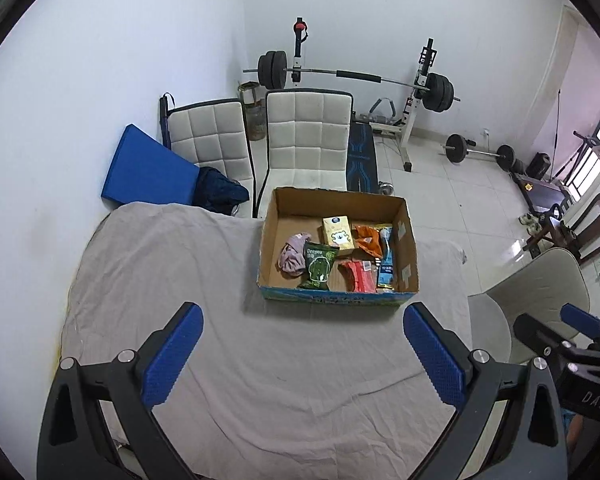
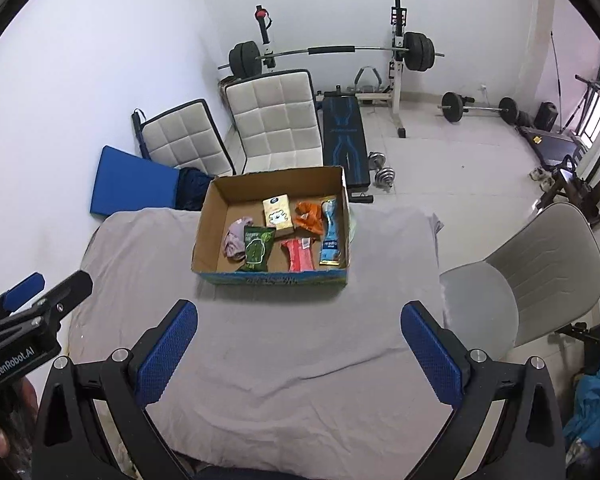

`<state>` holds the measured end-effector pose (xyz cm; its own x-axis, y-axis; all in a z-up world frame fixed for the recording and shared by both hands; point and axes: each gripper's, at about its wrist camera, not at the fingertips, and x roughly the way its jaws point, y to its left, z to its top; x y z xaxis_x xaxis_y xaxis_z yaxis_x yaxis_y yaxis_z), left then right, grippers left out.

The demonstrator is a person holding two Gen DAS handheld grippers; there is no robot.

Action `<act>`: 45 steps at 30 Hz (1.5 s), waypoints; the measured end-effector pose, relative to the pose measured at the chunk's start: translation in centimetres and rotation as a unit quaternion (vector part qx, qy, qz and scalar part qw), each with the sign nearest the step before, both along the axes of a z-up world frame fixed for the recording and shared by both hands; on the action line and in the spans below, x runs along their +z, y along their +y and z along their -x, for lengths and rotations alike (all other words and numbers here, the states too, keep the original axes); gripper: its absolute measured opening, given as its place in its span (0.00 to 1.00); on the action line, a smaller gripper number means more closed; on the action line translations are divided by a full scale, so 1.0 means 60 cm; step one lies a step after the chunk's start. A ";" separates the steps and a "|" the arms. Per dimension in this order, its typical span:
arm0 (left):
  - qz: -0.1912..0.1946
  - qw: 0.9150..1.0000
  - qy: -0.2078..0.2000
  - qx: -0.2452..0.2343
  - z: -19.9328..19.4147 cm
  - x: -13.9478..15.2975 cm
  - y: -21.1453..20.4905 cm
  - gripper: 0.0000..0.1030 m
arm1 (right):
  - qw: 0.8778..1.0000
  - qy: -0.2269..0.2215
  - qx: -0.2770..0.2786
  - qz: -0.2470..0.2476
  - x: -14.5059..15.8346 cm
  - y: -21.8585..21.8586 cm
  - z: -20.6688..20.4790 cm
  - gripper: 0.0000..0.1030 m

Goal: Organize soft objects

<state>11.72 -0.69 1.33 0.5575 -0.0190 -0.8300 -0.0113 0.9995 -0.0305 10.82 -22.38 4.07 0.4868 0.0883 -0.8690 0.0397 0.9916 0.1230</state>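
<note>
An open cardboard box [image 1: 405,240] [image 2: 208,216] stands at the far side of a table covered with a grey cloth [image 1: 236,340] [image 2: 284,344]. Inside lie a pink cloth [image 1: 293,256] [image 2: 233,240], a green snack bag [image 1: 318,267] [image 2: 256,249], a yellow tissue pack [image 1: 337,233] [image 2: 277,211], an orange bag [image 1: 367,240] [image 2: 309,216], a red pack [image 1: 359,277] [image 2: 300,255] and a blue packet [image 1: 386,264] [image 2: 329,236]. My left gripper [image 1: 303,354] is open and empty above the near cloth. My right gripper [image 2: 298,350] is open and empty beside it.
Two white padded chairs [image 1: 308,136] [image 2: 276,120] and a blue cushion [image 1: 148,168] stand behind the table. A grey chair [image 2: 540,272] is at the right. A barbell rack [image 1: 356,76], a bench and weights fill the far floor.
</note>
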 end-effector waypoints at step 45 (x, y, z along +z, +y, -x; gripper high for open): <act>-0.027 1.000 -0.004 0.009 -0.028 -0.030 -0.005 1.00 | 0.996 -0.032 -0.017 0.080 -0.003 0.016 -0.033 1.00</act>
